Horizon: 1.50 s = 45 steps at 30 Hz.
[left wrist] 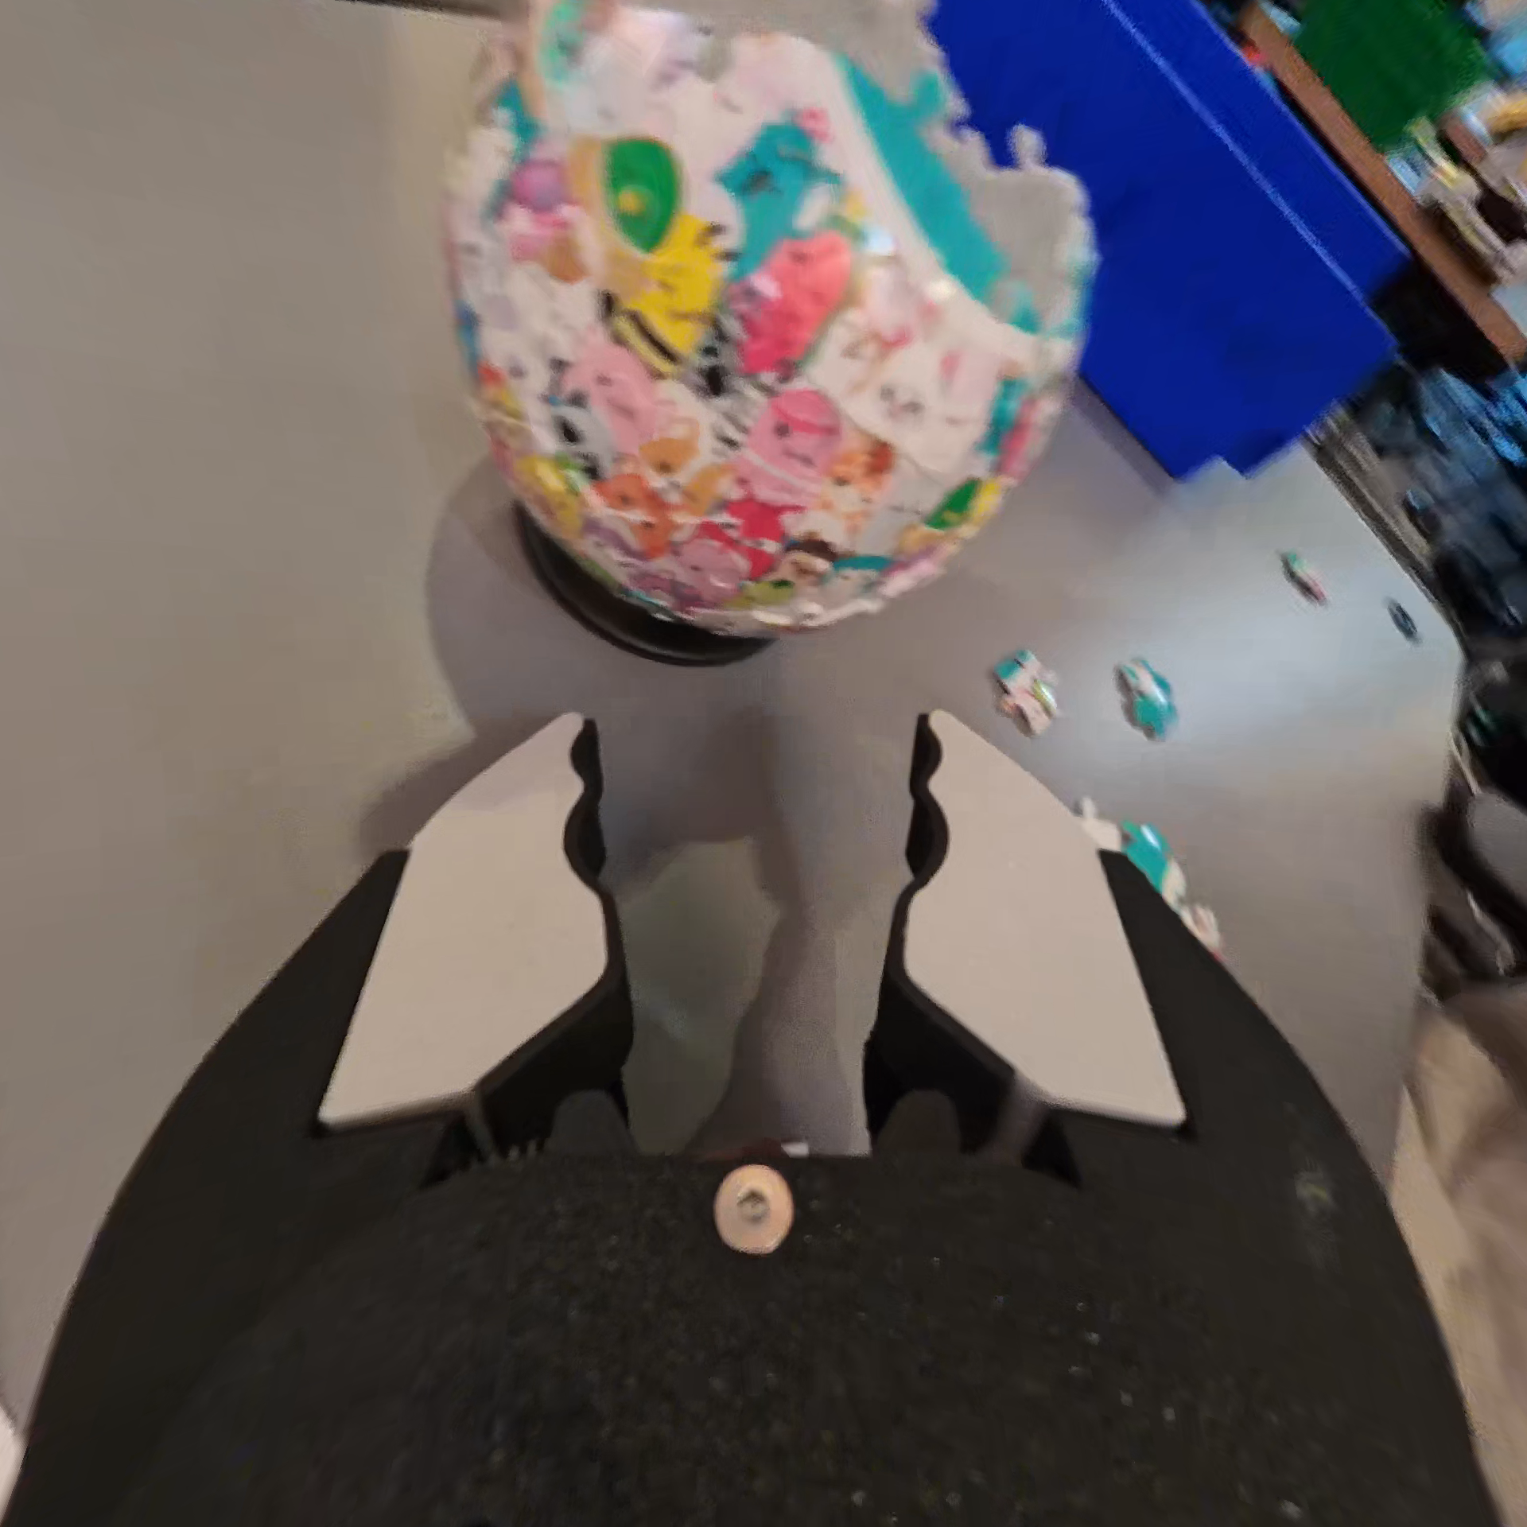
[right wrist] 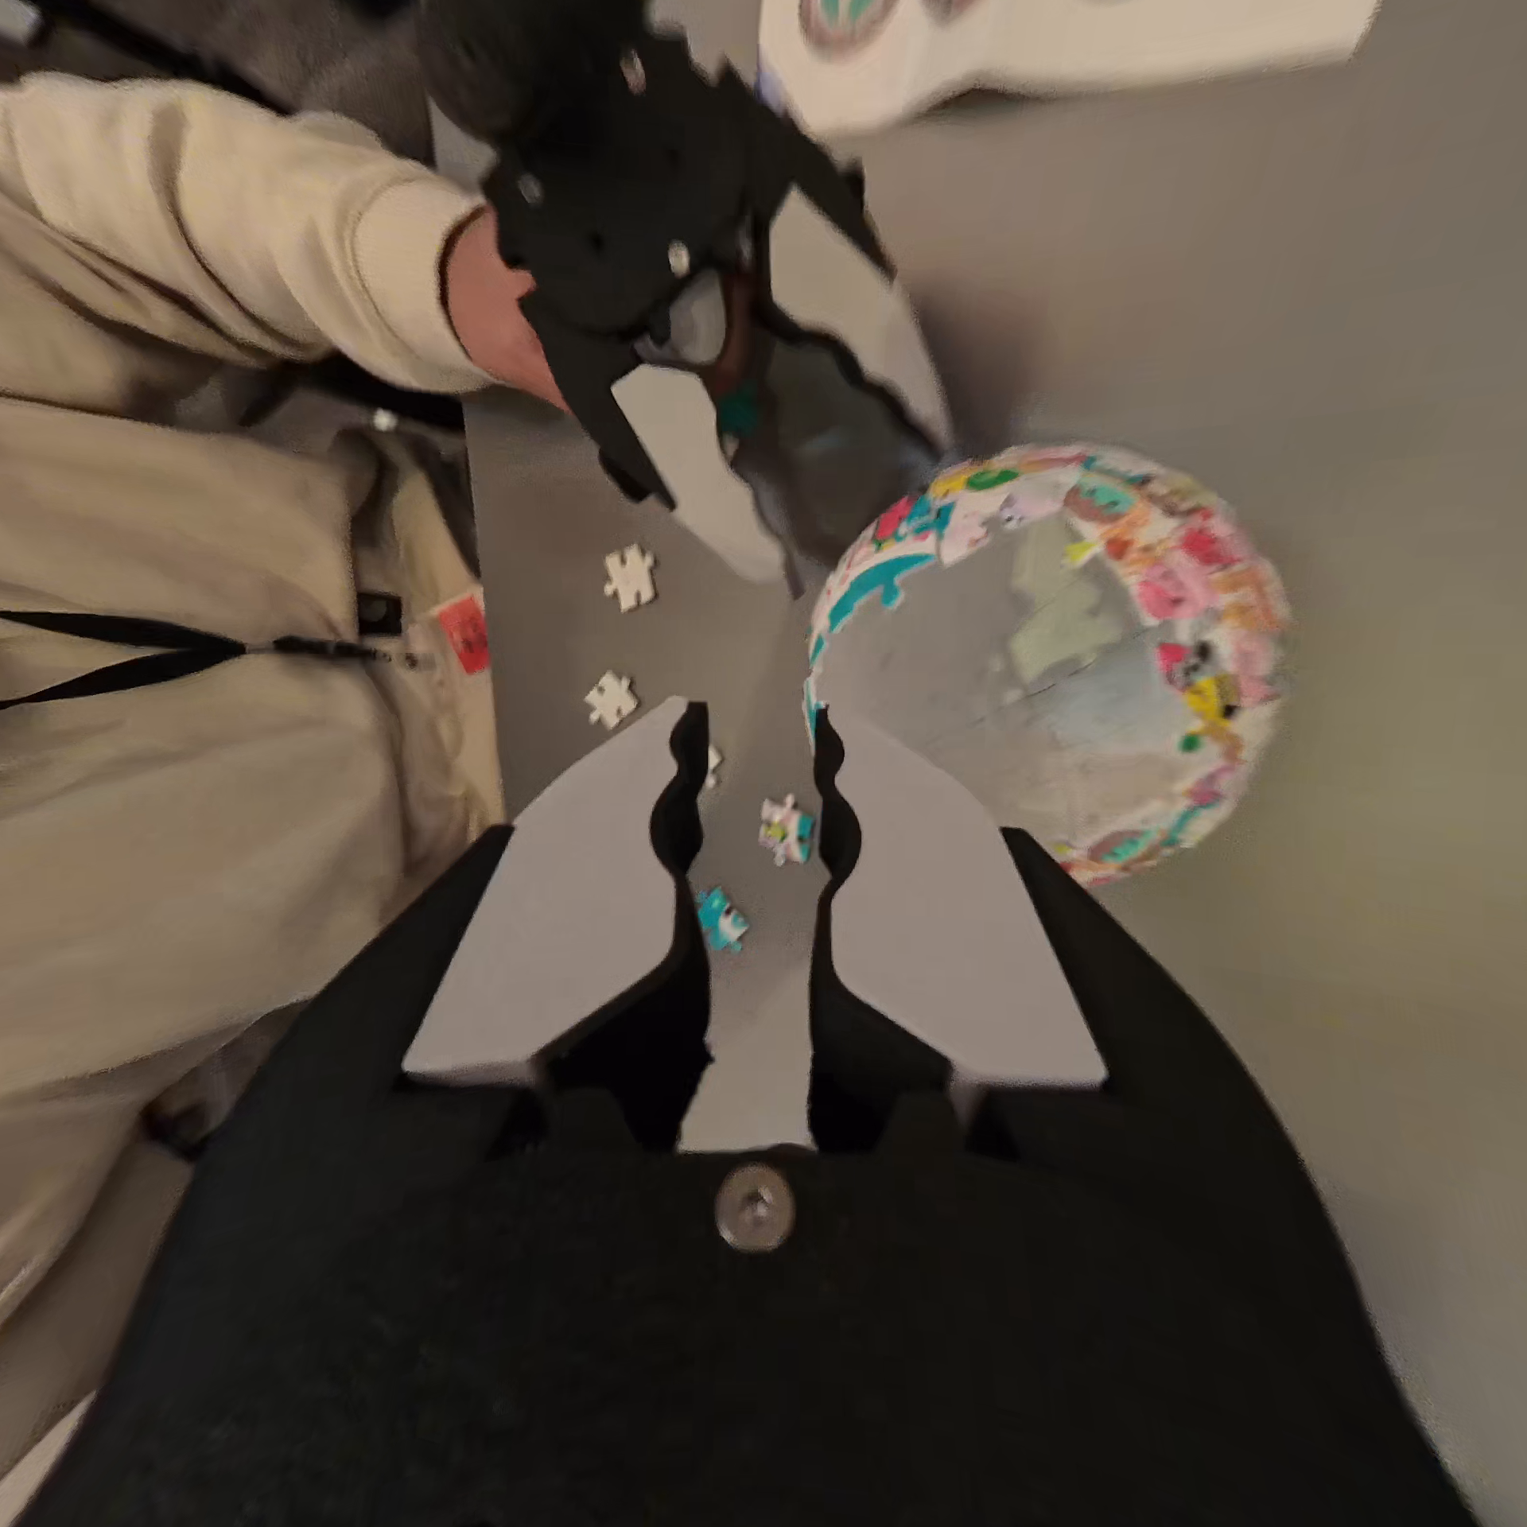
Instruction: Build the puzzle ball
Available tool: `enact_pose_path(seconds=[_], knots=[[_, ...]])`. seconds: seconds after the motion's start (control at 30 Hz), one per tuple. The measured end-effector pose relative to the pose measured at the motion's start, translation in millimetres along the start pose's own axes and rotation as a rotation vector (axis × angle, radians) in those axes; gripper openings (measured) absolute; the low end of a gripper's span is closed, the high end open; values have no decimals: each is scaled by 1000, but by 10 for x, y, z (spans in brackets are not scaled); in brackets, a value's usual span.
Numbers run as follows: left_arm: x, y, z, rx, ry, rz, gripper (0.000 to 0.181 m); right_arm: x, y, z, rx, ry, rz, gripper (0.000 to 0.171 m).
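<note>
Multicoloured puzzle ball [left wrist: 768,330], part-built with a jagged gap at its top, sits on a black ring stand [left wrist: 611,603] on the grey tabletop [left wrist: 206,413] straight ahead of the left tool [left wrist: 756,735], whose fingers are spread with nothing between them. Right tool [right wrist: 756,719] also gapes empty, ball off its right fingertip, loose puzzle pieces [right wrist: 789,830] on the tabletop between and just beyond its fingers. Blue bin [left wrist: 1198,248] lies beyond the ball, to the left tool's right.
</note>
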State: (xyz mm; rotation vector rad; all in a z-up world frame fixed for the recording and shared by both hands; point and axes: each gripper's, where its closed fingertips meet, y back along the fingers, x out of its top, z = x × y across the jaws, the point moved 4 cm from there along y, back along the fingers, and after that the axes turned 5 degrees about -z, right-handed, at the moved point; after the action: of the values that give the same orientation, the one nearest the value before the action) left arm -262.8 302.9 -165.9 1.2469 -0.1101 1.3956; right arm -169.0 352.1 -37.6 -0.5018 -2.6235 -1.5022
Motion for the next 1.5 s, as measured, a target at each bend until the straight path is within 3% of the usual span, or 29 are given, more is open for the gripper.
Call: enact_pose_path(seconds=[0.07, 0.1, 0.17, 0.2, 0.27, 0.33, 0.43, 0.6, 0.73, 1.03, 1.3, 1.37, 1.5], knots=[[-19, 35, 44, -27, -109, -71, 83, -45, 212, -44, -103, 64, 171, 26], [-19, 39, 15, 12, -164, -109, 94, -118, 276, -24, -184, 73, 239, 34], [34, 40, -73, 100, -238, -130, 102, -303, 263, 50, -327, 67, 380, 73], [67, 29, -98, 113, -251, -127, 102, -412, 182, 96, -381, 60, 440, 88], [116, -8, -126, 111, -246, -125, 104, -616, -88, 256, -491, 43, 515, 92], [141, -56, -151, 110, -257, -131, 105, -771, -435, 447, -572, 47, 535, 115], [180, -113, -130, 52, -265, -113, 106, -816, -788, 638, -579, 48, 579, 134], [241, -181, -86, -22, -287, -77, 104, -666, -843, 834, -577, 70, 684, 141], [301, -239, -63, -31, -292, -78, 103, -563, -879, 787, -537, 114, 670, 130], [212, -316, -52, -36, -334, -144, 103, -592, -842, 739, -596, 171, 622, 128], [311, -276, -66, -143, -263, -185, 107, -727, -930, 757, -225, -80, 707, 134], [324, -306, -60, -127, -271, -191, 108, -706, -945, 759, -138, -106, 740, 123], [335, -327, -55, -93, -279, -191, 110, -680, -959, 747, -114, -90, 753, 118]])
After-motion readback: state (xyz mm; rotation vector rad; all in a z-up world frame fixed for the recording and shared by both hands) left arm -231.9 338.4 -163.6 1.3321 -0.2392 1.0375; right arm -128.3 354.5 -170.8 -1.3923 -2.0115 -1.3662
